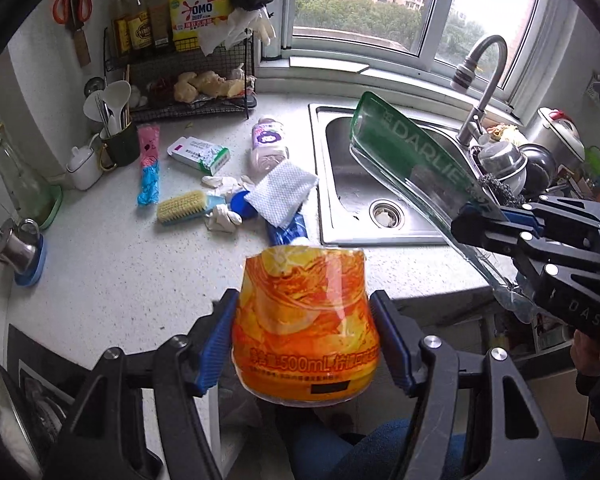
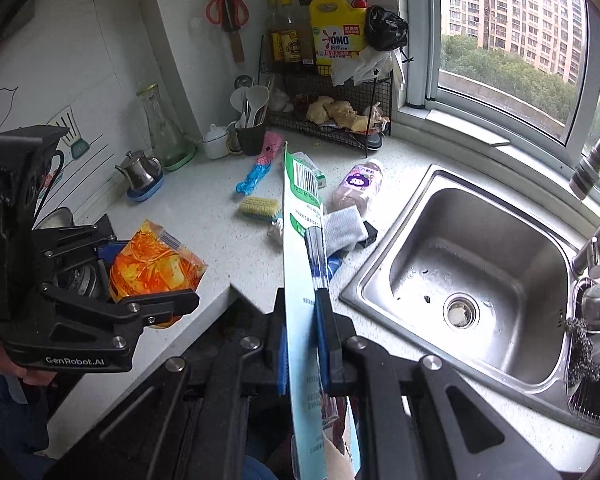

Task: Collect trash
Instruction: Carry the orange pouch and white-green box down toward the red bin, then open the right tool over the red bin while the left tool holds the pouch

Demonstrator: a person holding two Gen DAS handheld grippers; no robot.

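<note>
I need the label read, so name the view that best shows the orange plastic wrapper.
Left wrist view: the orange plastic wrapper faces the lens, print legible, in the left gripper. Right wrist view shows it crumpled, sideways, partly hidden by that gripper.

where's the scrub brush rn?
The scrub brush lies on the counter left of the sink, beside crumpled white gloves and just below the blue-pink packet; both views show it.

"omo": yellow jug | "darlie": green box | "500ml": orange pouch

Orange-yellow swirled bottle; green toothpaste pack; white speckled counter.
</note>
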